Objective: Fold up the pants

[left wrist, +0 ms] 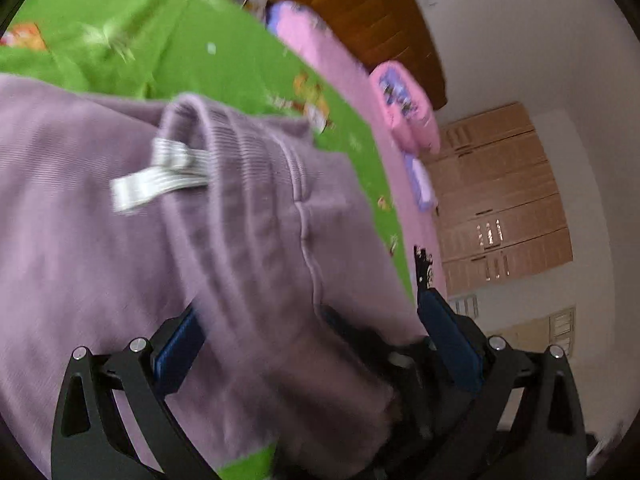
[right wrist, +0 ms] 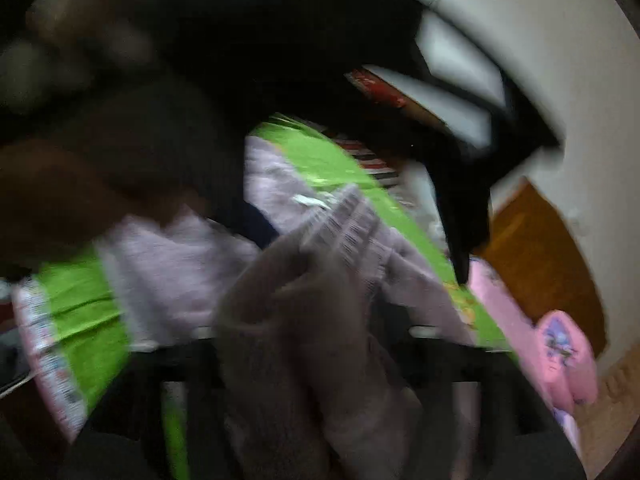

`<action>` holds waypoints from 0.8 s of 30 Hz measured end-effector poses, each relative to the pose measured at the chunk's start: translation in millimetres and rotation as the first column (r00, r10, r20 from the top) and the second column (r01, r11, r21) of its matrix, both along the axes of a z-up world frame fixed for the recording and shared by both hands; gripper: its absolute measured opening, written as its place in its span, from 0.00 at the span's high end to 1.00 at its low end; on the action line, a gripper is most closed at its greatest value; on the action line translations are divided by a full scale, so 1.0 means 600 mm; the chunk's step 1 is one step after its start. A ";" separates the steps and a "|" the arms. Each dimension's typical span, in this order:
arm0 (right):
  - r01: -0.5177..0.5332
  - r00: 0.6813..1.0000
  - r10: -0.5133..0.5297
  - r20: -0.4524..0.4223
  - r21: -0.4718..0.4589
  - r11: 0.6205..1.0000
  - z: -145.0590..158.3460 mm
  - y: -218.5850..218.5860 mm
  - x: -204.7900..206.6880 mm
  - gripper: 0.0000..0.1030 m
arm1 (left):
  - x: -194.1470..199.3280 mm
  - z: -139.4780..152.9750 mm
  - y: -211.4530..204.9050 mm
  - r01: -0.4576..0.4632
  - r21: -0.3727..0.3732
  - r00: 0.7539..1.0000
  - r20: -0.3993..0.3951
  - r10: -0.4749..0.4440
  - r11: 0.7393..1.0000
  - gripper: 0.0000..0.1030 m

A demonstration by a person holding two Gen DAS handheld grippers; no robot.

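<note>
Pants (left wrist: pixel 168 240), lilac, lie on the green sheet (left wrist: pixel 180 40) ahead of the left claw (left wrist: pixel 316 344), whose wide jaws straddle cloth unpinched; a bunched cuff fills the blurred right claw (right wrist: pixel 316 380), grip uncertain, probably mid-fold.

Lilac pants (left wrist: pixel 224 248) draped between wide-apart jaws of left gripper (left wrist: pixel 316 344), over green bedsheet (left wrist: pixel 192 40).

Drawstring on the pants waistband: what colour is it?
White to pale grey, ribbed flat drawstring against the lilac pants; clearest in the left wrist view.
</note>
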State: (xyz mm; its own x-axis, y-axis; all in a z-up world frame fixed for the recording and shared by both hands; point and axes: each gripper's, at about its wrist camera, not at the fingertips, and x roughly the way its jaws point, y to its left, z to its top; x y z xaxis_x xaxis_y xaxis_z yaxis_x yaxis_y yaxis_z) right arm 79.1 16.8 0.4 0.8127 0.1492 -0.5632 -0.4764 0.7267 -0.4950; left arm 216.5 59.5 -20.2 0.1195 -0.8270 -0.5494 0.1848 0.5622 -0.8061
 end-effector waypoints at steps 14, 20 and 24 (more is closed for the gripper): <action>0.213 0.977 -0.196 -0.086 0.492 0.844 0.109 -0.301 -0.109 0.14 | -0.018 -0.013 -0.059 0.036 0.098 0.999 -0.006 -0.036 0.995 0.09; 0.468 0.880 -0.361 -0.308 0.436 0.769 0.022 -0.383 -0.130 0.14 | -0.008 -0.023 -0.061 0.036 0.086 0.999 -0.024 -0.034 0.996 0.08; 0.508 0.856 -0.381 -0.351 0.428 0.748 -0.010 -0.362 -0.106 0.14 | -0.016 -0.006 -0.047 0.023 0.176 0.999 0.037 -0.030 0.984 0.66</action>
